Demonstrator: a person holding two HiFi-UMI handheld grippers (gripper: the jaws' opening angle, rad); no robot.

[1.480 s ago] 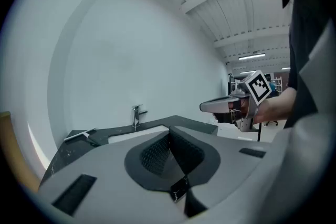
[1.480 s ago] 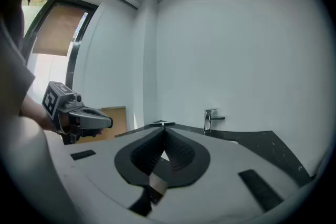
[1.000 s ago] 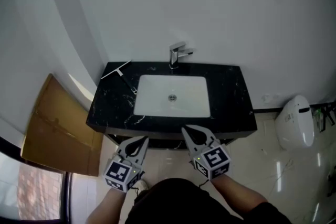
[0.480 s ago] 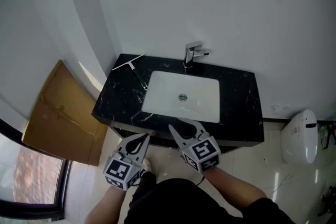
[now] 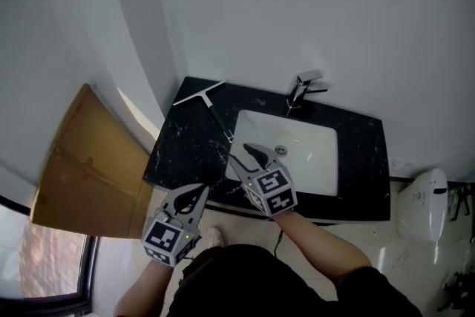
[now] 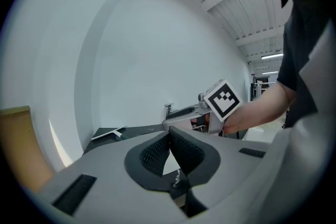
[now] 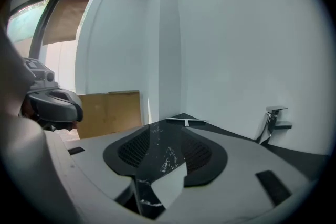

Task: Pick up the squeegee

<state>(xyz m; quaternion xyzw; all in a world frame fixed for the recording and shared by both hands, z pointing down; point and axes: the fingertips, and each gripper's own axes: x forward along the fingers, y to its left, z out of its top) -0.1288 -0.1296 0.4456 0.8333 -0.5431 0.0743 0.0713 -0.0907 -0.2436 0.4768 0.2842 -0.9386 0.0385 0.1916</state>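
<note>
- Squeegee [image 5: 215,115] flat on the black counter [image 5: 185,152], at its back left corner, close to the wall and clear of the basin [image 5: 315,159].
- Long axis: blade crosswise at the far end by the wall. Handle slanting from it toward the front and right, free end just beside the basin's left rim.
- From the right gripper [image 5: 245,154]: ahead and a little left, handle end nearest, blade farthest. In the right gripper view, straight ahead past the jaw gap, not yet within reach.
- Right jaws opening, spread wide, nothing between them; only counter showing beyond.
- Left gripper [image 5: 194,198] low, short of the counter's front edge, jaws clenched tip to tip on nothing. Farther from the squeegee than the right.
- Judged a job for the right gripper: forward and slightly left to the handle, jaws astride the thin shaft, crossing its line rather than running along it.
- Basin holding nothing but its drain. Tap [image 5: 300,89] behind it, well to the right of the squeegee and out of the likely path.
- Likely trouble: a thin handle lying flat on hard stone, so little room for the lower jaw and a fair chance of skidding toward the wall if nudged before the pinch.
</note>
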